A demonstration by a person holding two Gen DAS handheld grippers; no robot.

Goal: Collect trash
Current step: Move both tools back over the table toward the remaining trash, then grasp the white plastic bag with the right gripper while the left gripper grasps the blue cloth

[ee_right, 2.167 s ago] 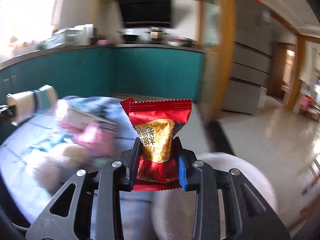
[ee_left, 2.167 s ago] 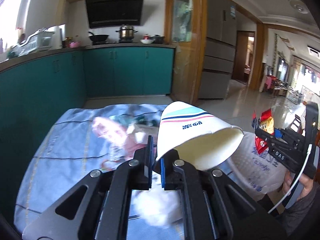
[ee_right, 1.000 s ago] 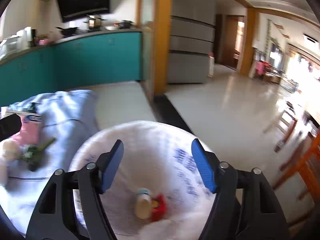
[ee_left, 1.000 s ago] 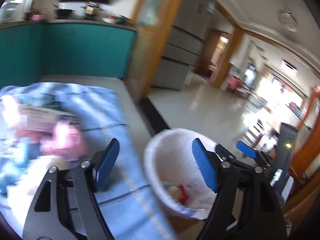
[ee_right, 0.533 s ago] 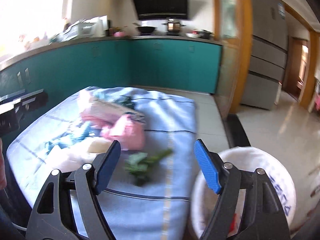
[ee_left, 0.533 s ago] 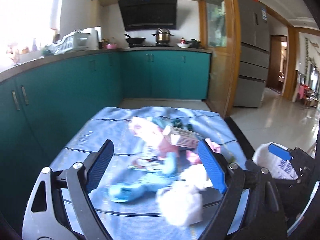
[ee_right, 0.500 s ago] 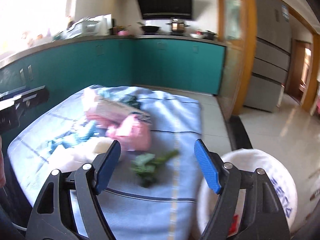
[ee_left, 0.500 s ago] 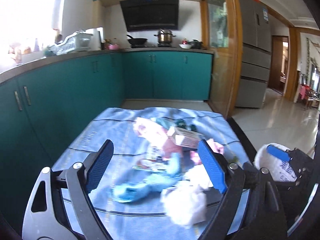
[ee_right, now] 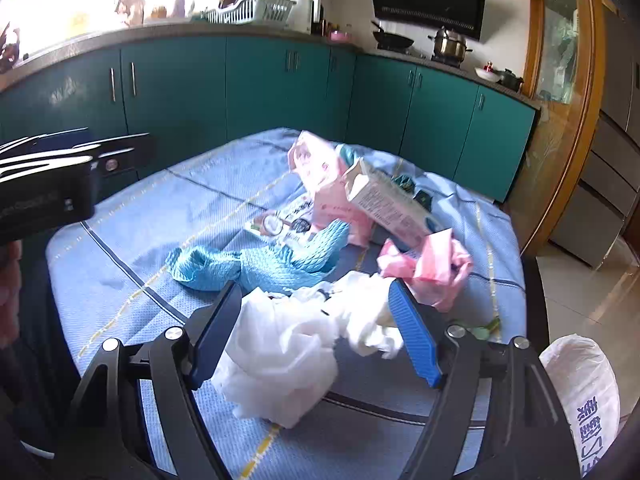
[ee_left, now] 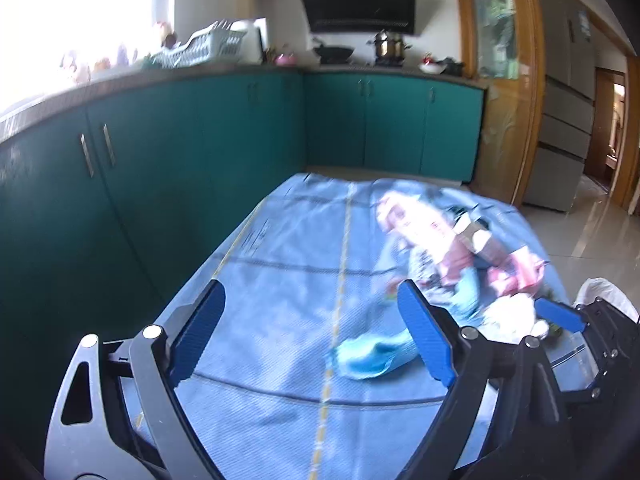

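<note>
A pile of trash lies on the table's blue cloth [ee_right: 132,216]: crumpled white tissue [ee_right: 288,356], a blue knit rag [ee_right: 256,260], a pink wrapper [ee_right: 432,268], a paper carton [ee_right: 388,204] and a pink bag [ee_right: 316,164]. My right gripper [ee_right: 316,336] is open and empty, its jaws either side of the white tissue. My left gripper [ee_left: 316,336] is open and empty over bare cloth [ee_left: 280,260], with the rag [ee_left: 372,356] and blurred pile [ee_left: 452,240] to its right. The right gripper's blue pad [ee_left: 560,316] shows at the left view's right edge.
A white bag-lined bin [ee_right: 584,388] stands at the table's right side, also in the left wrist view [ee_left: 608,292]. Teal kitchen cabinets [ee_right: 272,84] run behind and to the left. A green scrap [ee_right: 484,330] lies near the cloth's right edge. The left gripper's body [ee_right: 48,184] is at left.
Both grippers let go of the cup and the red packet into the bin, swung back over the table, and my right gripper has closed in on the white tissue. My left gripper has turned left.
</note>
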